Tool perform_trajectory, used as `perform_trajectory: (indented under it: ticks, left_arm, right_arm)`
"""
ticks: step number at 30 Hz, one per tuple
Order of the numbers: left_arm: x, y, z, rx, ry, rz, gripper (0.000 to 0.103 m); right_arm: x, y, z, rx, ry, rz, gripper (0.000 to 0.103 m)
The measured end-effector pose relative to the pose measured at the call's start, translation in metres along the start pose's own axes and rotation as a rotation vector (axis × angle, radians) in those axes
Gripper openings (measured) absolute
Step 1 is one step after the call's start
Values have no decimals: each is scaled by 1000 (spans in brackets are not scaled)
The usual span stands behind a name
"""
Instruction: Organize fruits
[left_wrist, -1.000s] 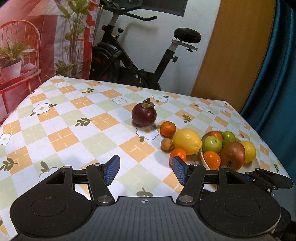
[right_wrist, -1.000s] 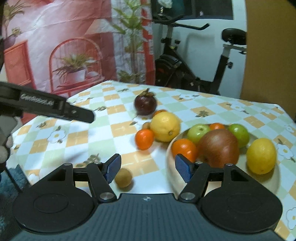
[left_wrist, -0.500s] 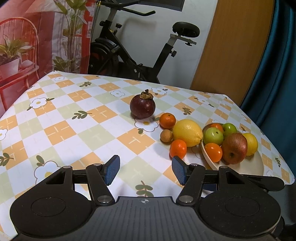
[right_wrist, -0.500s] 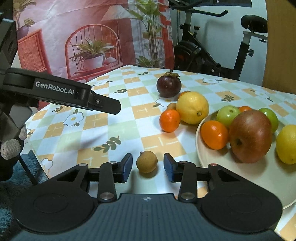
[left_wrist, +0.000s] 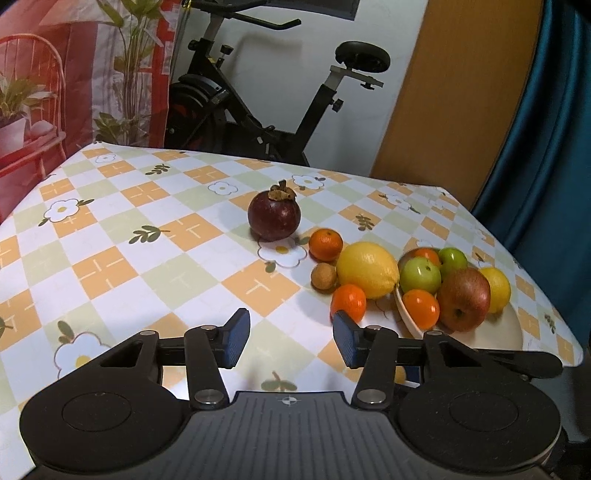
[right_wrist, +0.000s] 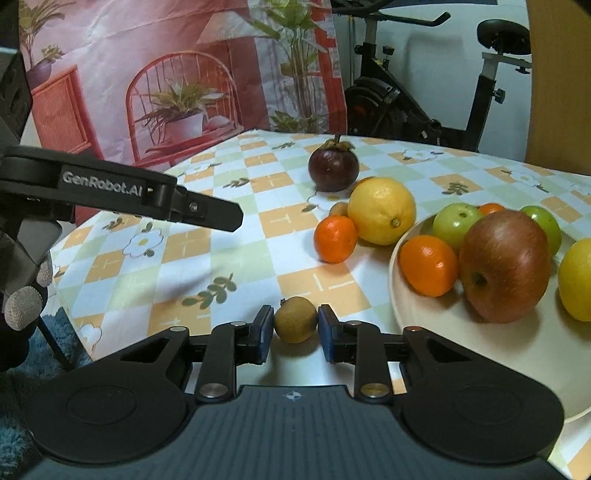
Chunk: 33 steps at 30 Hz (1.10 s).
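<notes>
Nearest the plate (right_wrist: 406, 306), off its left rim, your right gripper (right_wrist: 294, 329) has both blue pads against a small brown fruit (right_wrist: 295, 324) sitting on the tablecloth (right_wrist: 236, 258). Your left gripper (left_wrist: 287, 341) hangs spread wide with nothing between its pads. On the plate: a red apple (right_wrist: 504, 266), an orange (right_wrist: 428, 265), green apples and a yellow fruit at the right edge. Beyond the plate's left rim: a tangerine (right_wrist: 335, 239), a lemon (right_wrist: 381, 210), then a mangosteen (right_wrist: 333, 168) farthest out.

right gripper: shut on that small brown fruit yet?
Shut: the right gripper has both pads against the small brown fruit, no gap visible.
</notes>
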<state>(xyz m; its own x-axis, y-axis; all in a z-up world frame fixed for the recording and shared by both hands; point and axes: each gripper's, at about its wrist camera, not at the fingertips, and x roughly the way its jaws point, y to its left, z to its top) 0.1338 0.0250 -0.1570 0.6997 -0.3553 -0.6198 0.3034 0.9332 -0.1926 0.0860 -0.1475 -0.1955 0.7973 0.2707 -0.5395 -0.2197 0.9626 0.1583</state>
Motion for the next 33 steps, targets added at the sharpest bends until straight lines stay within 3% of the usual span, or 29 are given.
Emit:
perform_trajectory:
  ticks: [4,9,12,24,33]
  left_arm:
    - [9,3,12,-3,-5,-5,45]
    - [28,0,27,47,-8,-16,44]
    - [45,-5,32,100,8,-28,34]
    - [88,-18,28,248,77,-73,31]
    - [97,-18,28,267,86,-95,31]
  right_arm:
    - [-7,-6,7,12,-38,-18,29]
    - [-16,-15,19,20,-96,-50,29]
    - [-23,-22,26,34,-129,-70,29]
    - [-36,-52,32,117,-158,-106,29]
    - [-33,-53,34,117,-149,-104,29]
